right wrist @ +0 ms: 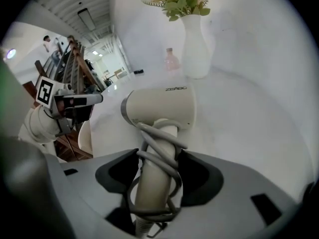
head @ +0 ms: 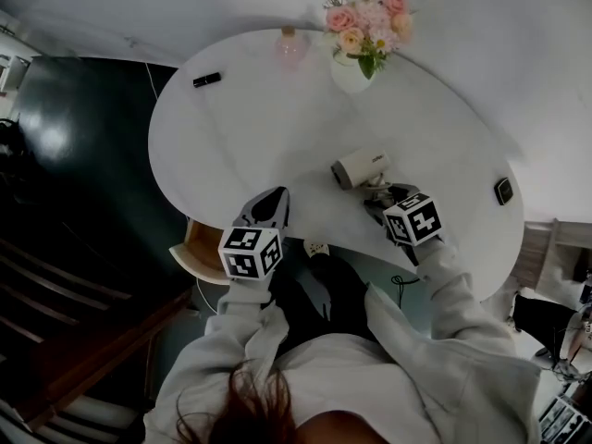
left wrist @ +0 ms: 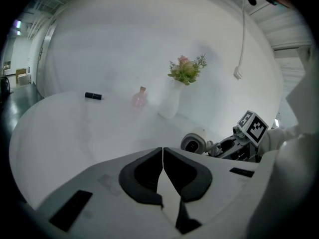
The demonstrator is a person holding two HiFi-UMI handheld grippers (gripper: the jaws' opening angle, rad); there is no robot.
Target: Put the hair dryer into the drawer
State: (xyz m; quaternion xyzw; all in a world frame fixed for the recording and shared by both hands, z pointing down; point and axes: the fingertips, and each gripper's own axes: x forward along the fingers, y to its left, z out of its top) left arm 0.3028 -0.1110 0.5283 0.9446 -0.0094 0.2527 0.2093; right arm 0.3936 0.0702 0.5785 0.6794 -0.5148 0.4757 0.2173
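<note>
Head view, left to right. A white, rounded desk (head: 259, 128) carries every loose thing. Near its far left edge lies a small black stick-shaped object (head: 206, 80). Under the near left edge an open drawer (head: 192, 248) juts out, pale outside and wood-coloured inside.

The left gripper (head: 274, 197) hangs over the near edge, just right of the drawer. Its own view shows the two jaws brought together, tips touching, with nothing between them (left wrist: 163, 153).

At the far edge, toward the middle, stands a small pink bottle (head: 290, 44). Just beside it on the right is a white vase (head: 350, 74) of pink flowers.

The hair dryer (head: 356, 168) lies on the desk right of centre, near the near edge and well apart from the drawer. It is cream-coloured, with its grey cord wound round the handle (right wrist: 158, 133).

The right gripper (head: 381, 195) points steeply down at the dryer's near end. Its jaws stand part-way open on the cord-wrapped handle, one pad against each side (right wrist: 158, 156).

Near the right edge lies a small dark object (head: 503, 191); what it is cannot be told.
</note>
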